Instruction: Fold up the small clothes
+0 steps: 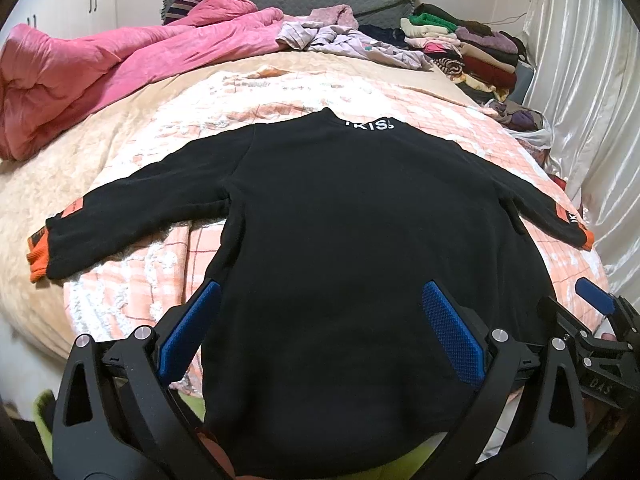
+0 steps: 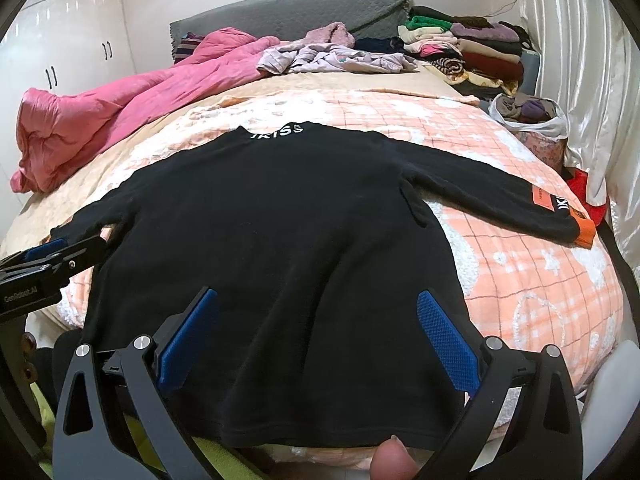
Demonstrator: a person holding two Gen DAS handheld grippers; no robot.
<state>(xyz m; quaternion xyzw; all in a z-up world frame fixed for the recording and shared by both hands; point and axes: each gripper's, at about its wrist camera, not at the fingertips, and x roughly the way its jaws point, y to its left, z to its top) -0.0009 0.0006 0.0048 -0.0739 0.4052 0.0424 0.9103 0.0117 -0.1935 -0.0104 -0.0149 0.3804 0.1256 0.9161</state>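
Note:
A small black sweater point(image 1: 340, 216) lies flat on the bed, collar with white letters at the far end and both sleeves spread out. Its orange cuffs point(image 1: 38, 254) mark the sleeve ends. My left gripper point(image 1: 322, 286) is open just above the lower left part of the sweater, with nothing between its blue pads. My right gripper point(image 2: 316, 296) is open above the lower right part, near the hem point(image 2: 320, 438). The same sweater point(image 2: 280, 208) fills the right wrist view. A fingertip point(image 2: 394, 460) shows at the bottom edge there.
A pink quilt point(image 1: 100, 68) is bunched at the far left. Loose lilac clothes point(image 1: 340, 38) and a stack of folded clothes point(image 1: 472, 48) lie at the head of the bed. A plastic bag of clothes point(image 2: 532, 120) and a white curtain point(image 2: 592, 60) stand at the right.

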